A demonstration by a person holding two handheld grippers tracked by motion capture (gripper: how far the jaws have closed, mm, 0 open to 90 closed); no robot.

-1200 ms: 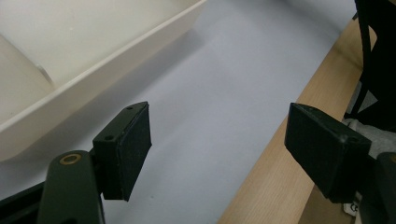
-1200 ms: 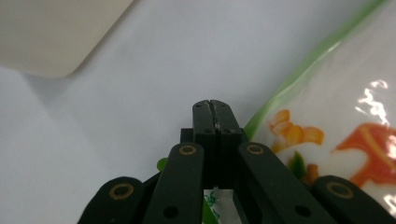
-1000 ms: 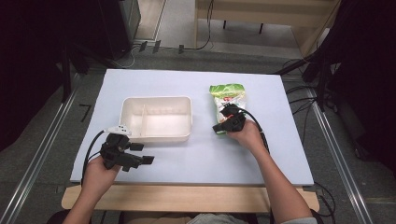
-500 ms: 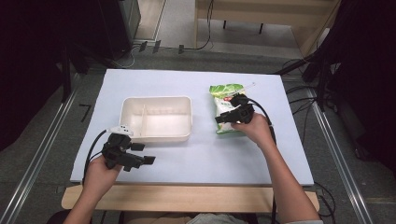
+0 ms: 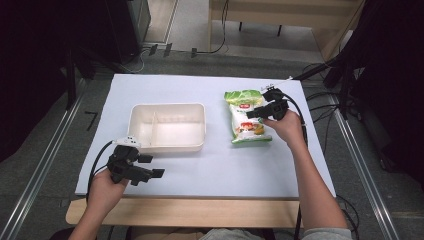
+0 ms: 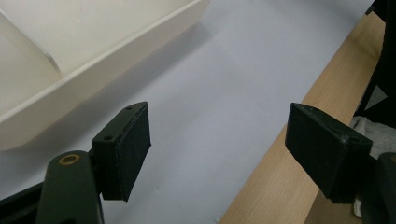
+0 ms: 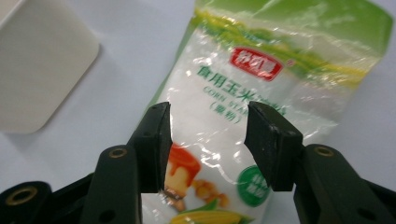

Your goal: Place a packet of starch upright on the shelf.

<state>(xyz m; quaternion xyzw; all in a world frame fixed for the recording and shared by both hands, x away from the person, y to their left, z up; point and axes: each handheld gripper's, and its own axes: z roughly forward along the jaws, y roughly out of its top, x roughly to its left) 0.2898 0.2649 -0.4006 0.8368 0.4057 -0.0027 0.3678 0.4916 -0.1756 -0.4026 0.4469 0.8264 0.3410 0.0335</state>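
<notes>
The right forearm reaches forward across the counter (image 5: 200, 95), its right tongs (image 5: 256, 113) poised over the corn starch bag (image 5: 246, 117) beside the tray (image 5: 167, 127); the jaws have just been opening, gripping nothing. The left tongs (image 5: 156, 174) rest near the counter's front edge, open and empty.

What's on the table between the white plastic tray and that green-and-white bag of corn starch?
Nothing: the high view shows bare pale table between the white plastic tray and the green-and-white bag.
</notes>
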